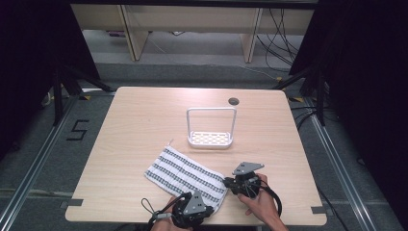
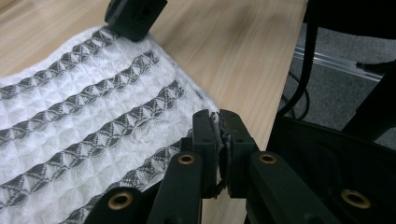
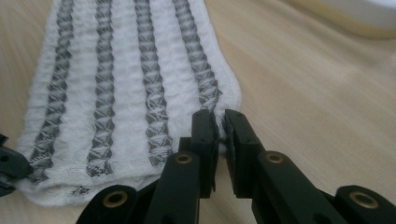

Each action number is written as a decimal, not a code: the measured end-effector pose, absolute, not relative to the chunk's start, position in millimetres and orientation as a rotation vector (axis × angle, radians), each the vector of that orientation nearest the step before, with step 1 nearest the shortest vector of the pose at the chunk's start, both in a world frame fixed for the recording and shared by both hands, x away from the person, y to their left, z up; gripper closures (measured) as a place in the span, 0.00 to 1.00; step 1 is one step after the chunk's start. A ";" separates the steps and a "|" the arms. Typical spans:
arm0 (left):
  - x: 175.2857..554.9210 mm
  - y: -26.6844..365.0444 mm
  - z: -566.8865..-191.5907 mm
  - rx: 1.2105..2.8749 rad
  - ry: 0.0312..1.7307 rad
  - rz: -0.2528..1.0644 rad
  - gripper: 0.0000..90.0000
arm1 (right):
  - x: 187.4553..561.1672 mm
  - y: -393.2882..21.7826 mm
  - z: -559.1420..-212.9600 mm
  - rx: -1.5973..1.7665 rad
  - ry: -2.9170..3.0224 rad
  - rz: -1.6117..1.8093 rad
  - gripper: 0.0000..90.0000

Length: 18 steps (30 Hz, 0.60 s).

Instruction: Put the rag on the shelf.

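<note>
High view: found the cloth [image 1: 185, 175] flat on the table [image 1: 144, 115] near its front edge, well short of the rack [image 1: 211, 127]. Placed the left gripper [image 1: 208, 208] at the cloth's near corner and the right gripper [image 1: 227, 183] at the next corner along the same short end.

Left gripper view: saw the jaws all but closed, with a frayed bit of hem pinched between the tips. Judged the bite shallow; could have slipped free on a lift or a sideways pull.

Right gripper view: saw the jaws drawn close, a slim gap left, tips at the cloth's corner. Could not tell whether any hem was caught. Feared a one-sided lift: would have let that corner drop, bunched the cloth, or dragged it off the front edge.
</note>
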<state>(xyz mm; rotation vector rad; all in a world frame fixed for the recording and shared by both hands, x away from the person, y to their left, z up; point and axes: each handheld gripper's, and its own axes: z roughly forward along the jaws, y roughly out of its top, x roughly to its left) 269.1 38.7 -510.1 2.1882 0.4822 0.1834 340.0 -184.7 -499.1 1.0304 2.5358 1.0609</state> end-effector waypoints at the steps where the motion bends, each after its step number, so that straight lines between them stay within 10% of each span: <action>1: 268.6 40.2 -507.4 2.190 0.500 0.168 0.95 | 340.0 -184.7 -499.1 1.030 2.536 1.061 0.93; 18: 278.4 70.3 -452.0 2.067 0.513 0.238 0.95 | 339.7 -183.9 -447.9 1.000 2.426 1.273 0.94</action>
